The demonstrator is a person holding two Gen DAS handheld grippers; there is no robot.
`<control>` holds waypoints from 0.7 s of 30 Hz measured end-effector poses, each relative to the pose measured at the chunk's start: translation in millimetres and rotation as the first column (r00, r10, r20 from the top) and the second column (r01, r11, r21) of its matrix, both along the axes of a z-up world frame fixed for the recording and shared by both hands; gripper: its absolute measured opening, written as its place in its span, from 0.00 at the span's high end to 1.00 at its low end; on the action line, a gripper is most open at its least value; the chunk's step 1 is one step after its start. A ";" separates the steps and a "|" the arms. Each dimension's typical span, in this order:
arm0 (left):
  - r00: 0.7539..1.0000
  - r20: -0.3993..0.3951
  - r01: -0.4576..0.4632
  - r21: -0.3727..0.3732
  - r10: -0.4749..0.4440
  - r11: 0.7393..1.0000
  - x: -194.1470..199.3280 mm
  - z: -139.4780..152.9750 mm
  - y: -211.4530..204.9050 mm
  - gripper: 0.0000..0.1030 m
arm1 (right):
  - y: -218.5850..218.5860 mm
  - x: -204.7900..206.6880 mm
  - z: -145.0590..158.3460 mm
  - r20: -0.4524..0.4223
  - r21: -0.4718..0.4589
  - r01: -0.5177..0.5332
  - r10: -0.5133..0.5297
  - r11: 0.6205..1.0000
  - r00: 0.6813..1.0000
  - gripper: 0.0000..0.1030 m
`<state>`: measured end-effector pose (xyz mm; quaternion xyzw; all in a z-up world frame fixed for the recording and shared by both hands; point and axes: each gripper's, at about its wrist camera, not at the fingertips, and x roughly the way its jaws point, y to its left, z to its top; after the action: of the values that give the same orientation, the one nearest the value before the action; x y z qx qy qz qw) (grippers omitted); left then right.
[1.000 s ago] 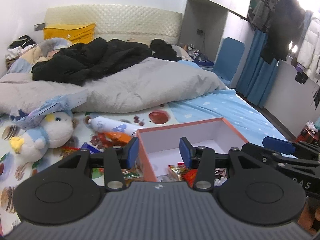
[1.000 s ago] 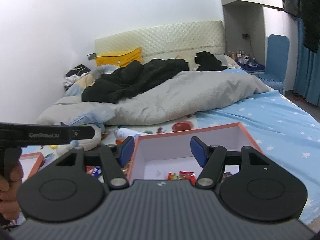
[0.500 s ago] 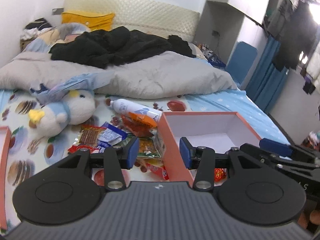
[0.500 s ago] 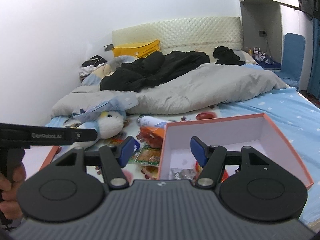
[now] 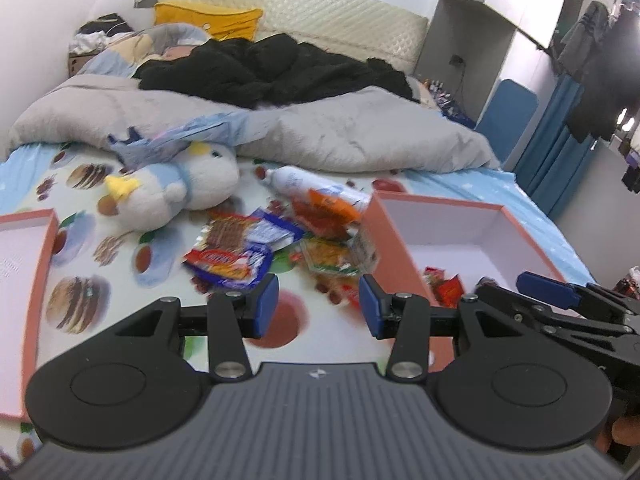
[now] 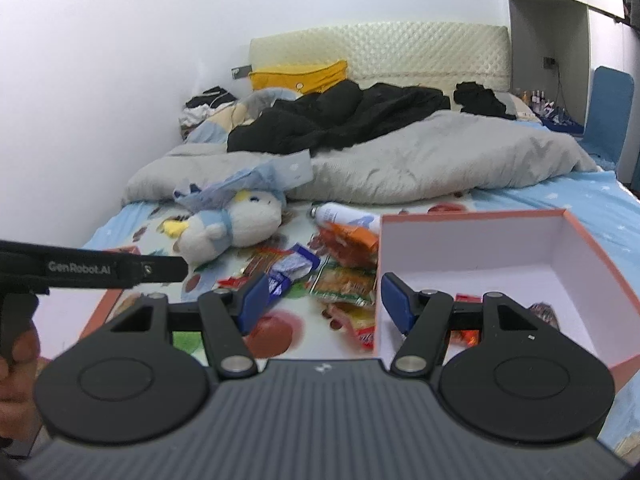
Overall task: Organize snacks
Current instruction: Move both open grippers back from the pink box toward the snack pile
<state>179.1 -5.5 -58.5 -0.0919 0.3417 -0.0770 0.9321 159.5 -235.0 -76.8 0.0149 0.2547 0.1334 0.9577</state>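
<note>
Grippers come first, nearest the cameras: the left gripper (image 5: 318, 310) and right gripper (image 6: 322, 302) both hover with jaws spread apart and nothing between them. Just beyond lies the pink box (image 6: 600, 264), its white interior holding a few red wrappers (image 5: 446, 286). Directly left of the box, touching its wall, sits the snack pile (image 5: 280, 250): flat foil and plastic packets, overlapping. These are judged light, crinkly, slippery and easily crushed; take each by a sealed edge rather than the filled middle. Beyond the box's left corner lies a white tube (image 5: 316, 186); farther left a plush toy (image 5: 176, 190), and a second tray (image 5: 24, 264).
</note>
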 end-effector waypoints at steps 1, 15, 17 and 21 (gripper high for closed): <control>1.000 -0.004 -0.007 -0.003 0.007 1.000 -1.9 -2.7 4.3 0.51 | 2.8 -1.9 -2.6 -0.002 -0.006 0.000 0.000 1.000 1.000 0.37; 0.998 -0.059 -0.037 -0.001 0.037 0.999 -23.6 -37.9 26.5 0.51 | 31.3 -18.0 -29.4 -0.042 -0.075 0.003 -0.007 0.997 0.999 0.37; 0.998 -0.062 -0.033 -0.004 0.033 0.999 -25.5 -40.8 28.1 0.51 | 34.8 -20.5 -34.2 -0.049 -0.100 0.003 -0.008 0.995 0.999 0.37; 0.998 -0.064 -0.010 -0.031 0.008 0.999 -27.8 -47.7 34.0 0.51 | 39.6 -27.3 -39.8 -0.057 -0.137 0.014 -0.022 0.991 0.998 0.37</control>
<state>151.3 28.5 -106.2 -0.1106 0.3696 -0.0754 0.9195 132.2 -195.4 -116.5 -0.0443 0.2906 0.1067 0.9498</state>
